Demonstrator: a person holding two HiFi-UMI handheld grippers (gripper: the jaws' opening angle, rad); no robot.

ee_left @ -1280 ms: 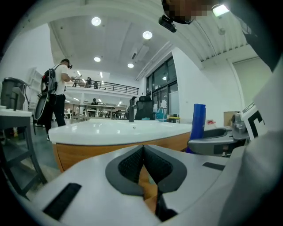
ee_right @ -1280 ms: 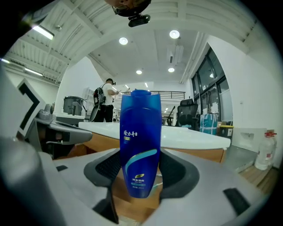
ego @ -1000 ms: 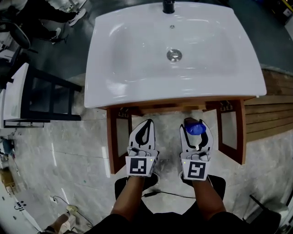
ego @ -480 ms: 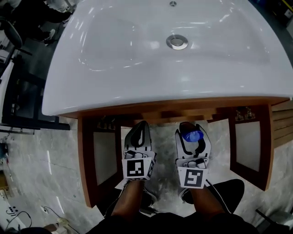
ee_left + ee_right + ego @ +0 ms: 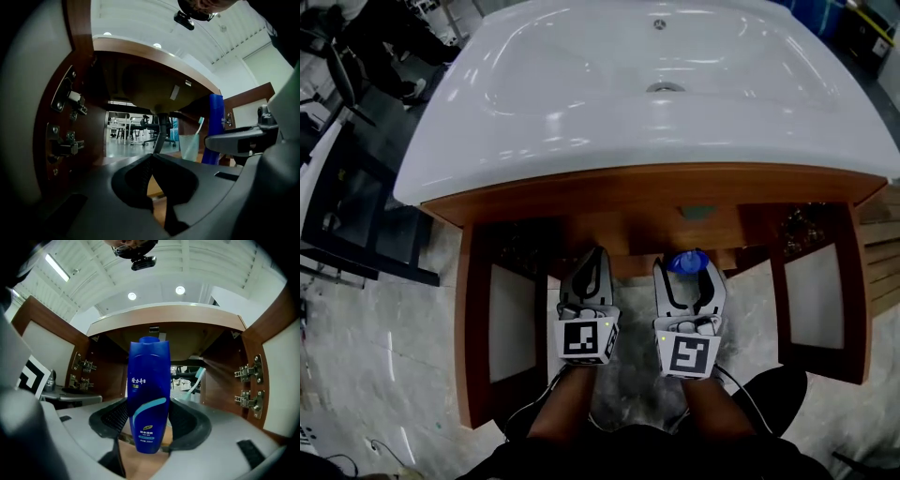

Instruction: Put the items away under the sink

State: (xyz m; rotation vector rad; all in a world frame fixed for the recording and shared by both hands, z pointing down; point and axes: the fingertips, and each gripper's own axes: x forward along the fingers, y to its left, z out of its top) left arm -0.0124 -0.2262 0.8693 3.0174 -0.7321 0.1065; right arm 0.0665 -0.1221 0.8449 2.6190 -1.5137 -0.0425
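A blue shampoo bottle (image 5: 150, 394) stands upright between my right gripper's (image 5: 151, 427) jaws, which are shut on its lower body. In the head view its top (image 5: 686, 262) shows between the right gripper's (image 5: 688, 270) fingers, just in front of the open wooden cabinet (image 5: 609, 230) under the white sink (image 5: 581, 122). My left gripper (image 5: 593, 257) is level beside it, shut and holding nothing; its fingertips meet (image 5: 152, 157). A clear cup with a toothbrush (image 5: 192, 386) stands inside the cabinet, also seen as the cup (image 5: 190, 146) from the left.
Both cabinet doors hang open, the left door (image 5: 473, 328) and the right door (image 5: 853, 300), with metal hinges (image 5: 248, 376) on the side walls. The drain pipe (image 5: 161, 126) drops from the basin. The cabinet has no back; office chairs show beyond. A black rack (image 5: 347, 187) stands at left.
Both grippers have sunk and come nearer the cabinet opening, the right one still carrying the bottle. The head view has dropped too, so the cabinet's front rail and inside now show.
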